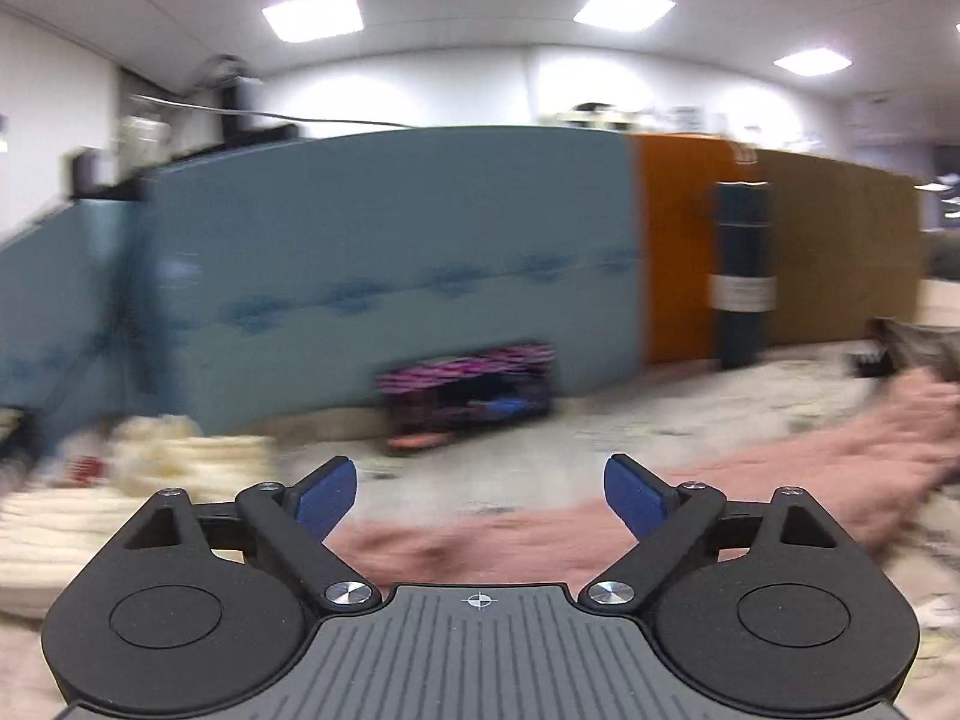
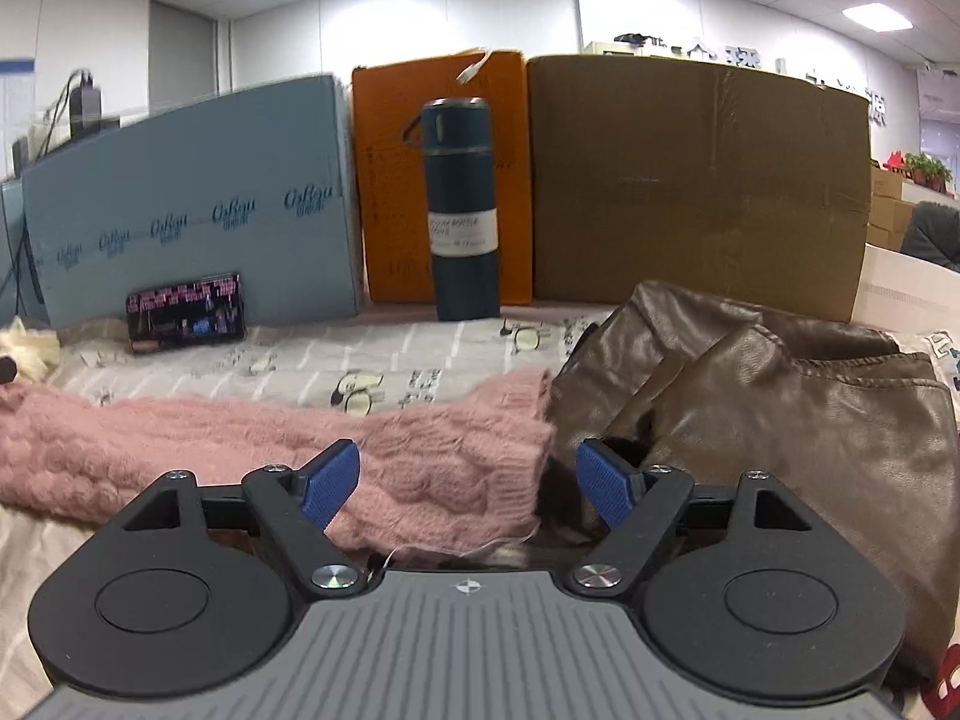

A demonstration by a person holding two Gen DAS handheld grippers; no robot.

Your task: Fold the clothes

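Note:
A pink cable-knit sweater (image 2: 180, 450) lies flat across the printed bedsheet (image 2: 300, 366). Its folded sleeve end sits between the blue pads of my right gripper (image 2: 468, 480), which stands open just above it without pressing on it. In the blurred left wrist view the same pink sweater (image 1: 780, 480) stretches from below the fingers off to the right. My left gripper (image 1: 480, 498) is open wide, with only sheet and pink knit seen beyond the gap.
A brown leather jacket (image 2: 780, 408) lies crumpled right of the sweater. A dark flask (image 2: 462, 210), a phone (image 2: 186, 312) and glasses (image 2: 528, 336) stand near the blue, orange and brown boxes (image 2: 690, 180) at the back. Cream knitwear (image 1: 180, 456) lies at the left.

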